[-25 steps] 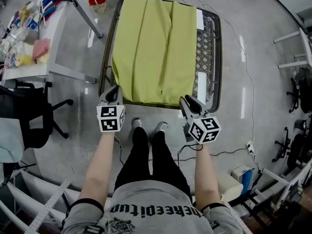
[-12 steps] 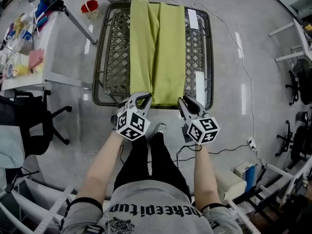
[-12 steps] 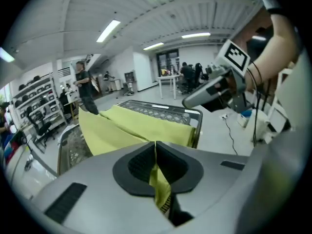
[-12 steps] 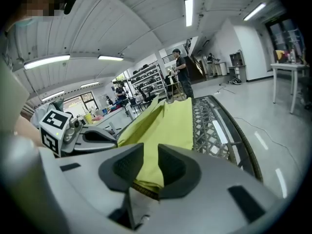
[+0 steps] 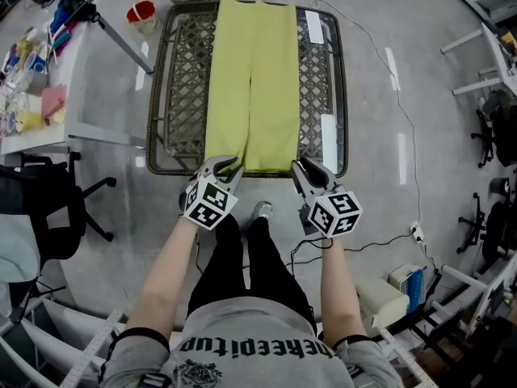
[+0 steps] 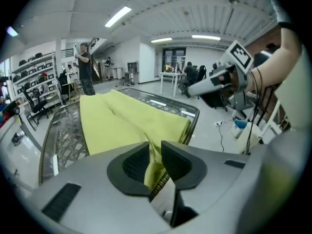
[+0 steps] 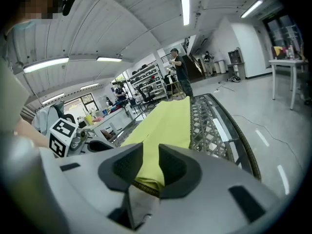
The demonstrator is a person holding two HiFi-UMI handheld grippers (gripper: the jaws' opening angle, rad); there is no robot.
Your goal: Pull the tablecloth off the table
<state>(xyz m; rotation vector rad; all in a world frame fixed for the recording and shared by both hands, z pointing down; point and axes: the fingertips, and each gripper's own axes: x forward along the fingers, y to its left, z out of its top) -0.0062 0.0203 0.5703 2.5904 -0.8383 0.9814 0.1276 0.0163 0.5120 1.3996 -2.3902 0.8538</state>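
Overhead, the yellow-green tablecloth lies gathered into a long strip down the middle of the lattice-topped table, reaching from the far rim to the near rim, with bare lattice exposed on both sides. The left hand-held gripper sits at the near left corner of the strip, at the table's near rim. In the left gripper view its jaws are opening, a little way apart, with a hanging fold of the tablecloth between the pads. The right hand-held gripper sits just beside the near right corner of the strip. In the right gripper view its jaws stand clearly apart, and the near edge of the tablecloth shows in the gap between the pads without being pinched; the lattice of the table runs alongside to the right. To the left of the table stands a white table carrying small coloured items, with a red cup on the floor near its far end and a black chair closer to the person.
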